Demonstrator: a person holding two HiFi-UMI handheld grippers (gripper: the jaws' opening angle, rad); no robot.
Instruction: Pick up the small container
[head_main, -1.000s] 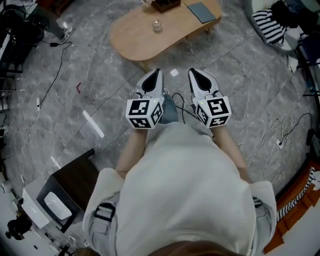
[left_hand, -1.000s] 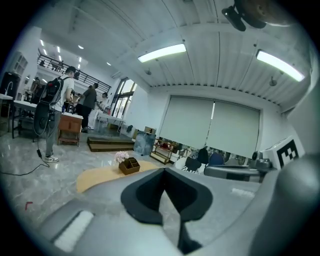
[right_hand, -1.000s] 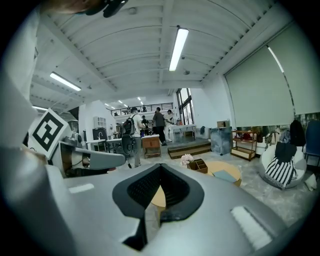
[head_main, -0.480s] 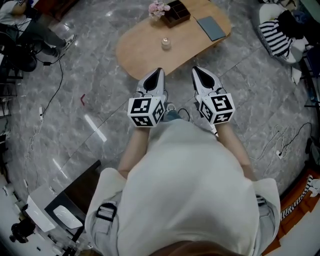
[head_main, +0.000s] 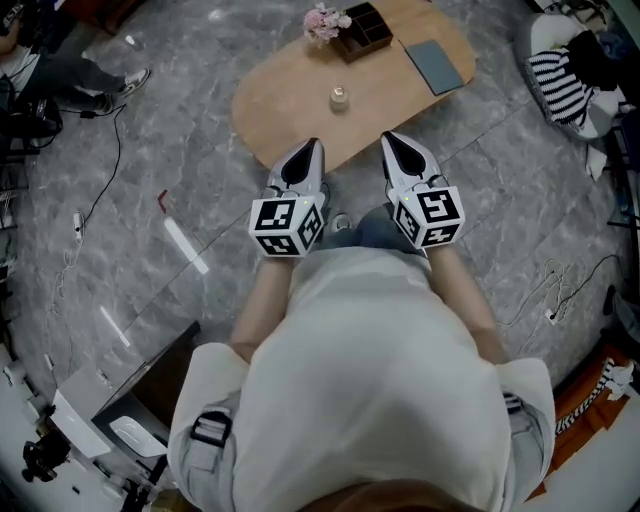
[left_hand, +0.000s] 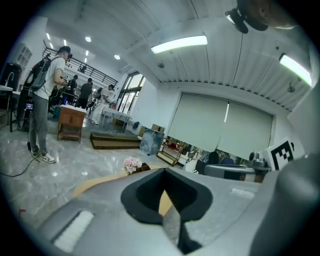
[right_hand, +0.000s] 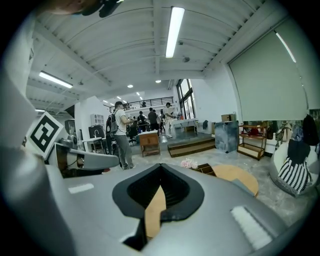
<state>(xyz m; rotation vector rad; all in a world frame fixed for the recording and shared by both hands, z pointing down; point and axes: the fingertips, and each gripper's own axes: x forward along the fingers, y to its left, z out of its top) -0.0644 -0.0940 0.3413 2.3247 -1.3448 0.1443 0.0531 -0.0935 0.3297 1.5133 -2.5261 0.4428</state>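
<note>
The small container (head_main: 340, 97), a little clear jar, stands near the middle of the oval wooden table (head_main: 290, 110) in the head view. My left gripper (head_main: 314, 144) and right gripper (head_main: 388, 137) are held side by side, pointing at the table's near edge, short of the jar. Both are shut with nothing between the jaws. In the left gripper view the left gripper (left_hand: 164, 172) hides the jar; only the table (left_hand: 100, 183) and pink flowers (left_hand: 132, 164) show. The right gripper (right_hand: 160, 167) also blocks the jar in the right gripper view.
On the table's far end sit pink flowers (head_main: 322, 20), a dark compartment box (head_main: 362, 27) and a grey-blue notebook (head_main: 433, 65). Cables (head_main: 110, 170) trail over the marble floor. A striped cushion (head_main: 560, 85) lies far right, a dark cabinet (head_main: 150, 375) near left. People stand (right_hand: 121, 132) in the background.
The table has come nearer in the head view as the person and both grippers moved toward it. Both grippers stay shut and side by side.
</note>
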